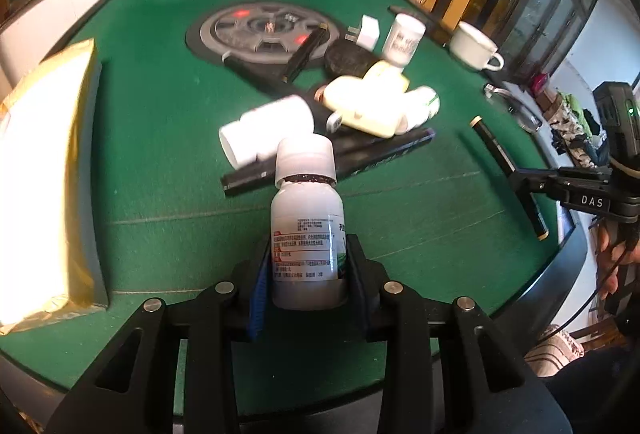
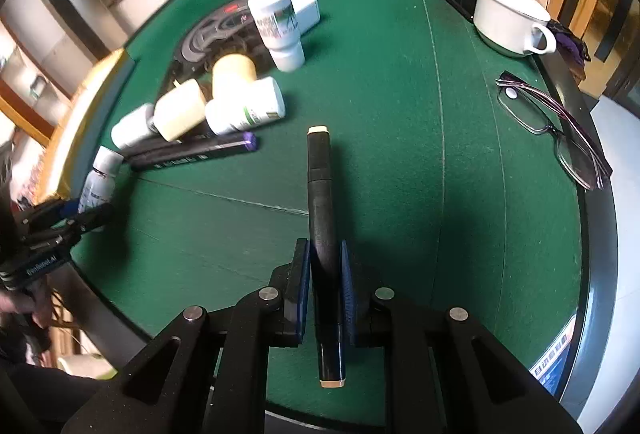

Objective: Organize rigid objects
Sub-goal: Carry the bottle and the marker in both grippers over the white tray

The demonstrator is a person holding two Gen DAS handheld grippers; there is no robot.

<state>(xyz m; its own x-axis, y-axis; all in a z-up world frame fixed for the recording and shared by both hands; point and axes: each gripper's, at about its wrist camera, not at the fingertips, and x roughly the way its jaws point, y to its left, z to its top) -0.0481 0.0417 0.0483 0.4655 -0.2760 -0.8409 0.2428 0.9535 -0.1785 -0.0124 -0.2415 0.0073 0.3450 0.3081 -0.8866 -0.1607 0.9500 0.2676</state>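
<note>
In R tool (image 2: pixel 325 286): marker (image 2: pixel 322 218) lengthwise (cap fwd)

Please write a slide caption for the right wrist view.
Right gripper shut on black cream-capped marker over green felt table.

A white pill bottle (image 1: pixel 306 230) with a white cap and printed label stands upright, held at its base. A long black marker (image 2: pixel 323 234) with cream ends lies gripped near one end, pointing away. Farther off on the green table (image 2: pixel 400 94) lies a heap: white bottles (image 2: pixel 244 108), cream bottles (image 2: pixel 180 110), an upturned labelled bottle (image 2: pixel 278 26) and black markers (image 2: pixel 192 154).
</note>
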